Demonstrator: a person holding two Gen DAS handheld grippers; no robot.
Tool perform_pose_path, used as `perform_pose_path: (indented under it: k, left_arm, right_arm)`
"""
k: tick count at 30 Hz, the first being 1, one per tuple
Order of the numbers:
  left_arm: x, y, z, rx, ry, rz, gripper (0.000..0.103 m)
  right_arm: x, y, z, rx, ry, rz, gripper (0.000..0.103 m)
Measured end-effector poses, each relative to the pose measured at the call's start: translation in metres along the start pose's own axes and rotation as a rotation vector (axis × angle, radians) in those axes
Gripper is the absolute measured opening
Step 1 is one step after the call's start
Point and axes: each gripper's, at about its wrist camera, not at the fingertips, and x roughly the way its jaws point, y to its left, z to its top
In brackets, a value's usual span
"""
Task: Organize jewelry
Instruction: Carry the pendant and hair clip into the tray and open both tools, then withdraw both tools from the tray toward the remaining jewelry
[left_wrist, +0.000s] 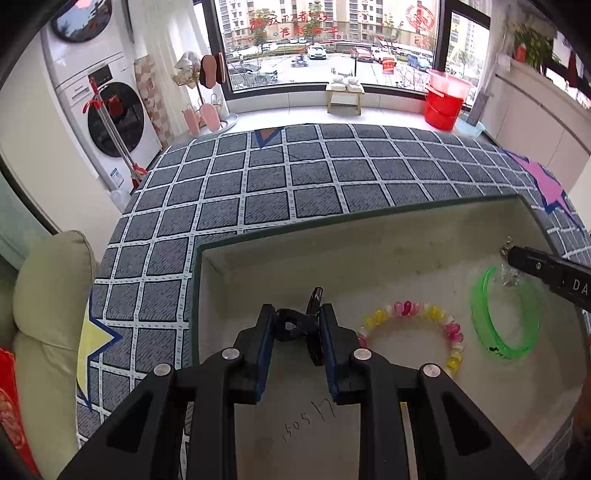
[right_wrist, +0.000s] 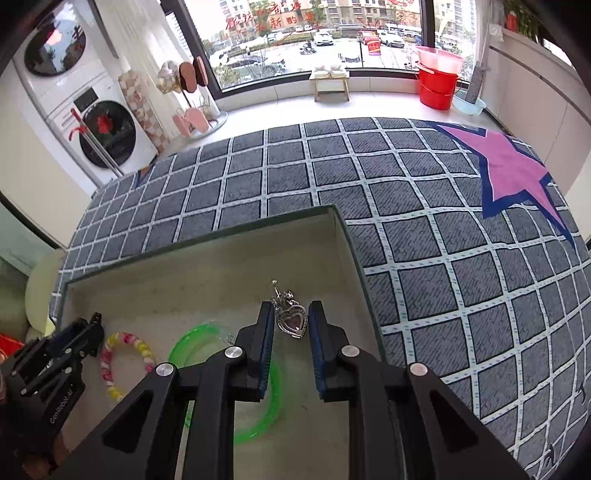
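Both grippers are hovering inside the box (left_wrist: 369, 236), each carrying a piece.
The left gripper (left_wrist: 297, 328) is clamping a black clip (left_wrist: 314, 332); the right gripper (right_wrist: 291, 321), jaws narrow, is seemingly loosening on the heart pendant (right_wrist: 293, 320) between its pads.

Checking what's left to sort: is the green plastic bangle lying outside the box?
No, the green plastic bangle lies flat on the floor of the open beige box, beside the pink-and-yellow beaded bracelet.

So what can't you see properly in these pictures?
- Black clip, left view: the pads cover its sides.
- Green bangle, right view: partly behind the finger.
- Heart pendant's chain: too small to follow.
- Box: near side cut off in both views.
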Motion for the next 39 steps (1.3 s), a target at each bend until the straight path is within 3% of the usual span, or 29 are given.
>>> perform_pose_path:
  k: [3,4,7,8,9,10,12,16,19,24,28,35,39]
  left_arm:
    - [-0.004,-0.003,0.0,0.001,-0.009,-0.003,0.038]
    - [-0.006,-0.003,0.0,-0.003,-0.014,0.0,0.038]
    - [-0.018,-0.002,0.002,-0.023,-0.047,-0.019,0.039]
    - [-0.022,-0.002,0.003,-0.024,-0.061,-0.021,0.053]
    - [-0.026,-0.002,0.004,-0.027,-0.075,-0.021,0.094]
    - [-0.03,-0.002,0.005,-0.031,-0.093,-0.016,0.103]
    - [-0.044,-0.002,0.004,-0.034,-0.16,-0.005,0.103]
    - [-0.056,0.0,0.006,-0.024,-0.164,-0.025,0.103]
    - [-0.068,0.003,0.002,-0.036,-0.181,-0.027,0.103]
    - [-0.088,0.015,-0.012,-0.075,-0.177,-0.042,0.103]
    - [-0.112,0.02,-0.032,-0.065,-0.195,-0.058,0.103]
    - [-0.145,0.027,-0.074,-0.036,-0.211,-0.042,0.103]
    - [-0.158,0.032,-0.095,-0.036,-0.225,-0.032,0.103]
  right_arm:
    - [-0.004,-0.001,-0.001,0.015,0.0,0.04,0.048]
    - [-0.007,-0.001,-0.001,0.023,-0.004,0.052,0.063]
    - [-0.021,-0.001,-0.002,0.039,-0.039,0.098,0.065]
    - [-0.026,0.0,-0.002,0.038,-0.049,0.109,0.065]
    - [-0.032,0.001,-0.003,0.036,-0.063,0.116,0.065]
    - [-0.036,0.002,-0.003,0.036,-0.071,0.117,0.066]
    - [-0.044,0.002,-0.004,0.046,-0.085,0.124,0.066]
    - [-0.055,0.0,-0.008,0.064,-0.09,0.125,0.068]
    - [-0.063,-0.002,-0.013,0.068,-0.096,0.128,0.08]
    - [-0.082,-0.003,-0.028,0.058,-0.112,0.146,0.085]
    - [-0.103,-0.003,-0.043,0.041,-0.144,0.173,0.103]
    - [-0.135,0.005,-0.07,-0.007,-0.196,0.205,0.103]
    - [-0.147,0.003,-0.082,0.006,-0.181,0.228,0.103]
